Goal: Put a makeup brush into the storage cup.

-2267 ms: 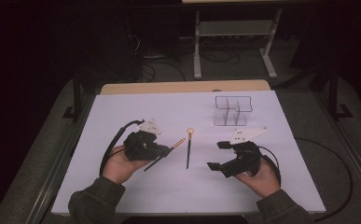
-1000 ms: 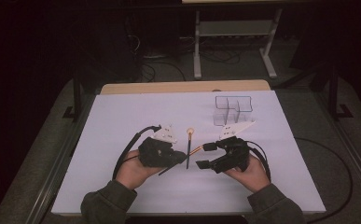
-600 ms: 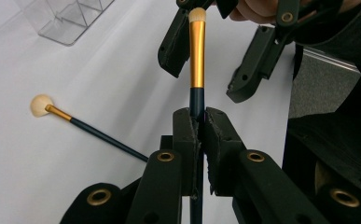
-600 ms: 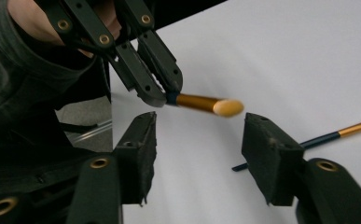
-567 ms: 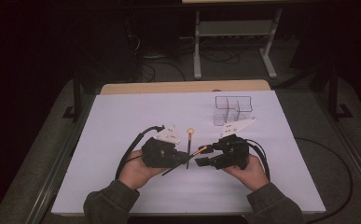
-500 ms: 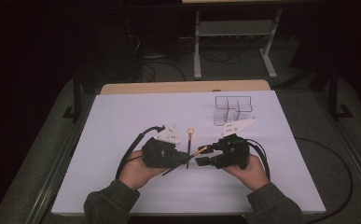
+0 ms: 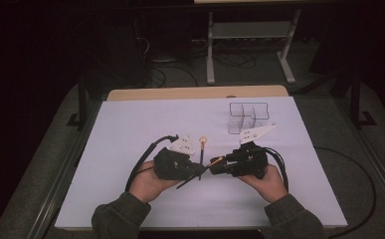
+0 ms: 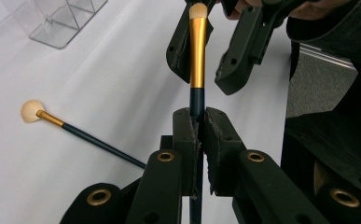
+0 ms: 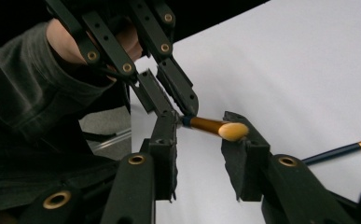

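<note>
My left gripper (image 7: 200,170) (image 8: 197,114) is shut on the dark blue handle of a makeup brush (image 8: 197,51), held off the table. The brush's gold ferrule and pale tip (image 9: 233,130) point at my right gripper (image 7: 217,167) (image 9: 201,119). The right jaws have just been closing and stand on either side of the brush's tip, with a gap still showing on one side. A second brush (image 7: 202,149) (image 8: 75,133) with a round pale head lies on the white table between the hands.
A clear plastic organiser (image 7: 247,117) (image 8: 61,18) with several compartments stands at the back right of the white table top (image 7: 130,129). Black cables trail from both grippers. Dark floor and a metal stand lie beyond the far edge.
The two hands have come together at the table's middle. The right gripper has come around the tip of the held brush and its jaws have narrowed around it.
</note>
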Tool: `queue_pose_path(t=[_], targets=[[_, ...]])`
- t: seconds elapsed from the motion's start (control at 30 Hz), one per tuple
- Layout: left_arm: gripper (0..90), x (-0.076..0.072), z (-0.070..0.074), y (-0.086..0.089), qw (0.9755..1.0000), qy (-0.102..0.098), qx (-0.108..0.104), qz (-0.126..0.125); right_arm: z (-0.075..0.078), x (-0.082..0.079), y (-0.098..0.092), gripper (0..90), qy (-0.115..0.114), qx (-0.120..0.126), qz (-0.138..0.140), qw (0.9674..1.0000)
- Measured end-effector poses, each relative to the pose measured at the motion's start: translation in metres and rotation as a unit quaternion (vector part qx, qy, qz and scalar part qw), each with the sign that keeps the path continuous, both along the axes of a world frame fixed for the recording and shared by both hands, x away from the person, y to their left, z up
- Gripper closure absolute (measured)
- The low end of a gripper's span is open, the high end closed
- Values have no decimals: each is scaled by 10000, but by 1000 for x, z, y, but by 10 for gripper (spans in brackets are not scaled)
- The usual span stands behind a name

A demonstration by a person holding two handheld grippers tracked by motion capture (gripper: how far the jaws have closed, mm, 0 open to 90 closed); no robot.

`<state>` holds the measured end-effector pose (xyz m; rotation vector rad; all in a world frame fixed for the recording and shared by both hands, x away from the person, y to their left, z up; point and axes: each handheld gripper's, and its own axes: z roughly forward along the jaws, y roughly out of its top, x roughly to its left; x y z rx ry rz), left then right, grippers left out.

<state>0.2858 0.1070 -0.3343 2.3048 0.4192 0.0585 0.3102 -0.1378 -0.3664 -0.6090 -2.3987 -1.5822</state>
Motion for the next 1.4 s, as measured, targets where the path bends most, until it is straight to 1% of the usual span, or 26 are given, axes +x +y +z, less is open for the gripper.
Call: queue_pose_path(t=[0.13,0.2,0.3,0.33,0.47,0.53,0.67,0.73,0.77,0.8,0.87,0.9,0.97,1.03,1.1,1.23,1.4], targets=[[832,0,-1,-1,10000,2,2,-35,0,1,-2,685,67,89,40,9999],[832,0,-1,-2,10000,1,26,-64,0,1,-2,703,91,100,31,9999],[832,-1,-1,-3,10000,10,7,-57,0,2,-2,724,109,114,54,9999],[832,-1,-1,-4,10000,10,15,-61,0,2,-2,741,152,139,92,9997],[832,-1,-1,-4,9999,-23,26,-103,-1,3,-2,810,165,174,157,9996],[832,-2,-2,-5,9999,-28,35,-100,-1,3,-2,820,198,185,195,9994],[832,-2,-2,-5,9999,0,54,-126,-1,3,-1,831,180,207,227,9994],[831,-1,-3,-5,9999,9,55,-149,0,3,-1,832,195,156,249,9994],[830,-1,-3,-5,9998,36,45,-170,0,3,-1,832,187,138,267,9994],[827,-1,-3,-5,9998,32,44,-180,0,3,0,833,151,122,285,9994],[821,-1,-3,-4,9998,9,19,-190,2,3,0,833,150,64,290,9994],[806,-2,-3,-3,9998,38,27,-205,3,3,0,834,122,40,285,9995],[758,-2,-3,-1,9999,37,19,-160,7,3,-1,834,72,-56,217,9997],[737,-2,-4,2,9999,21,-9,-106,10,4,-3,833,23,-135,175,9998],[724,-2,-4,6,10000,10,-43,-47,13,5,-5,834,-20,-225,124,9997],[712,-1,-5,15,10000,-13,-36,30,17,6,-7,833,-99,-424,56,9990],[688,-2,-8,25,9998,-33,-78,163,23,9,-9,834,-218,-697,-3,9973]])
